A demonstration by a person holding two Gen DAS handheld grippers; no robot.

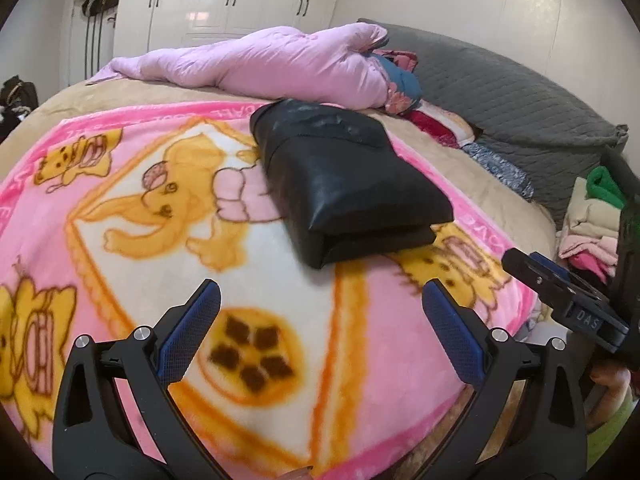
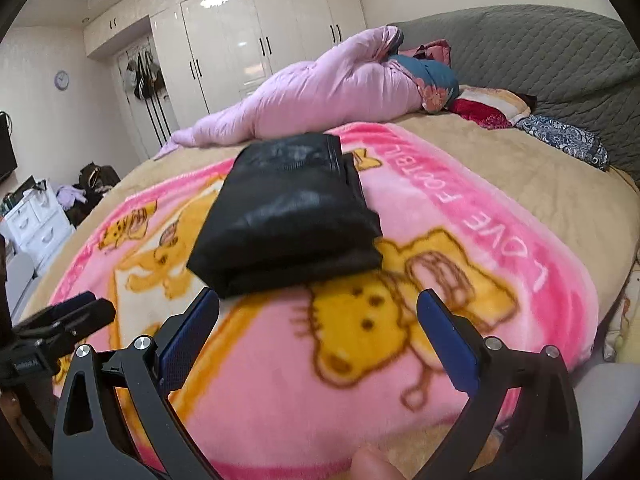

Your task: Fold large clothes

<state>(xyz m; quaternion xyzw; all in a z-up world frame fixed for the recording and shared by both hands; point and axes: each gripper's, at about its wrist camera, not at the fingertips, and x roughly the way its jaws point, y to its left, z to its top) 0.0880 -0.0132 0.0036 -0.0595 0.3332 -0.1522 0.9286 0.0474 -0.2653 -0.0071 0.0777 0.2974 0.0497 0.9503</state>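
Observation:
A black garment [image 1: 344,184] lies folded into a thick rectangle on the pink cartoon blanket [image 1: 152,208]. In the right wrist view the black garment [image 2: 288,216] sits just beyond my fingers. My left gripper [image 1: 320,292] is open and empty, held above the blanket short of the bundle's near edge. My right gripper [image 2: 318,300] is open too, with nothing between its blue pads, and its left fingertip is close to the bundle's near corner. The right gripper [image 1: 560,292] also shows at the right edge of the left wrist view, and the left gripper [image 2: 68,316] at the left edge of the right wrist view.
A rolled pink quilt [image 1: 260,64] lies across the far side of the bed. The grey padded headboard [image 1: 512,96] and pillows stand at the right. A pile of folded clothes [image 1: 592,224] sits beside the bed. White wardrobes [image 2: 248,48] line the far wall, and a white drawer unit [image 2: 36,220] stands at left.

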